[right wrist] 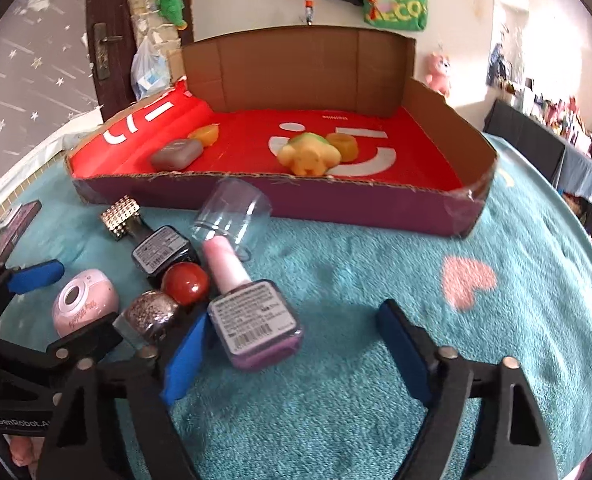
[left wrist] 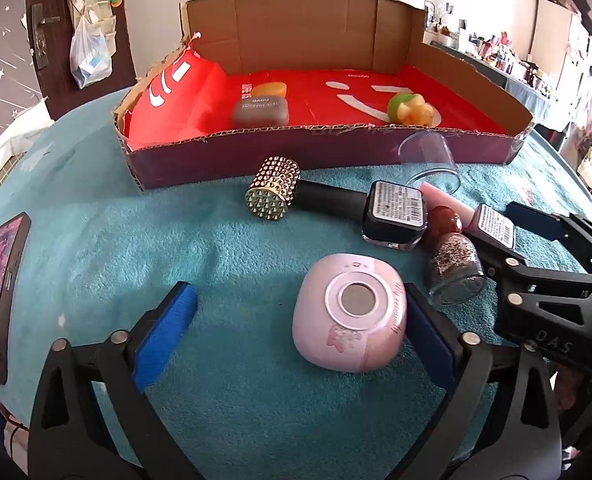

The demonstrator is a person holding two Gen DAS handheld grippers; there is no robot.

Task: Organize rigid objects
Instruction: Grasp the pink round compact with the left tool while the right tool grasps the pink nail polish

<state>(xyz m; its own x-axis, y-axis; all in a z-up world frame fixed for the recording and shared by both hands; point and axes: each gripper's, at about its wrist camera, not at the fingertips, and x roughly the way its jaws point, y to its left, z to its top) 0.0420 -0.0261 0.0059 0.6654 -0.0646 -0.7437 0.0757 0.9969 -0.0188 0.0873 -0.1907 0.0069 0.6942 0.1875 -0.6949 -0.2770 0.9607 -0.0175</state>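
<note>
Filling the upper frame, the cardboard tray (left wrist: pixel 324 152) collects sorted pieces, some already inside. Lower centre, the left gripper (left wrist: pixel 296 332) straddles the pink case (left wrist: pixel 350 318), jaws released, presumably for pickup. Lower right-wrist view, the right gripper (right wrist: pixel 292 350) gapes around the pink polish bottle (right wrist: pixel 252 318).

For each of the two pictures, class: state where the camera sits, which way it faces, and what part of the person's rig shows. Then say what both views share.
Left wrist: on the left gripper, low over the teal cloth, facing the cardboard box; its open blue fingers flank the pink case; the right gripper shows at right.
Right wrist: on the right gripper, facing the same box; open fingers around the pink nail polish bottle; the left gripper shows at left.
Shared: box, pink case, bottles, clear cup.
</note>
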